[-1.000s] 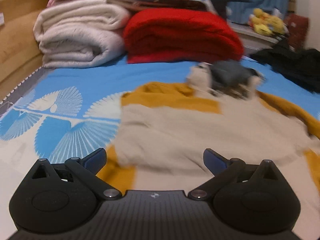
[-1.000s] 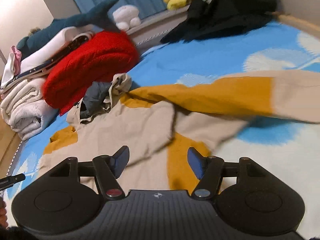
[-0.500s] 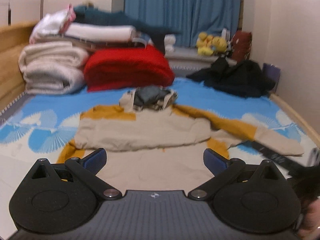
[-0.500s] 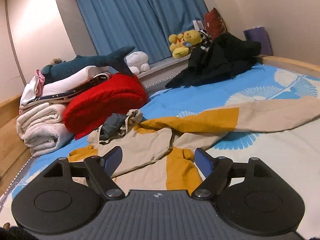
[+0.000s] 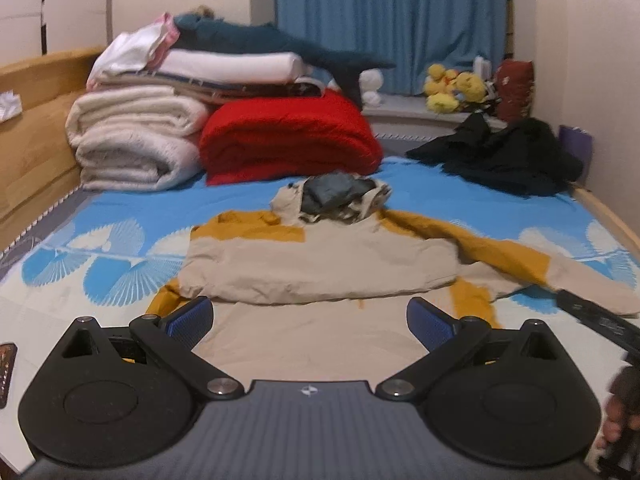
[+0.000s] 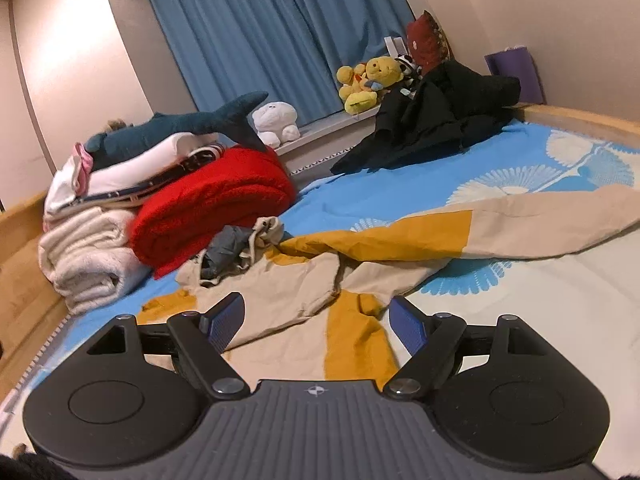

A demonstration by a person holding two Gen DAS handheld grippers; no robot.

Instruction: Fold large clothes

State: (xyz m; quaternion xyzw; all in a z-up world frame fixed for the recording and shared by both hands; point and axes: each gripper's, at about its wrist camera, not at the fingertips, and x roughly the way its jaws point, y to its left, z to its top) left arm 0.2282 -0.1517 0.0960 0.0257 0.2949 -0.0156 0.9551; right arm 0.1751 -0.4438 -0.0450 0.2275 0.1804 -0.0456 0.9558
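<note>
A beige and mustard hooded jacket lies spread on the blue-patterned bed sheet, its lower part folded up over the body. Its hood is bunched at the far end, and one long sleeve stretches out to the right. My left gripper hovers open over the jacket's near edge, nothing between its blue pads. From the right wrist view the jacket and its sleeve lie ahead. My right gripper stands open above the mustard panel, holding nothing.
Folded white blankets and a red blanket are stacked at the head of the bed. A heap of black clothes lies at the far right. Plush toys sit on the sill. A wooden bed frame runs along the left.
Both grippers have drawn back and up from the jacket, so the whole garment now shows. The right jaws have spread wider. Over the last half second little has shifted.
</note>
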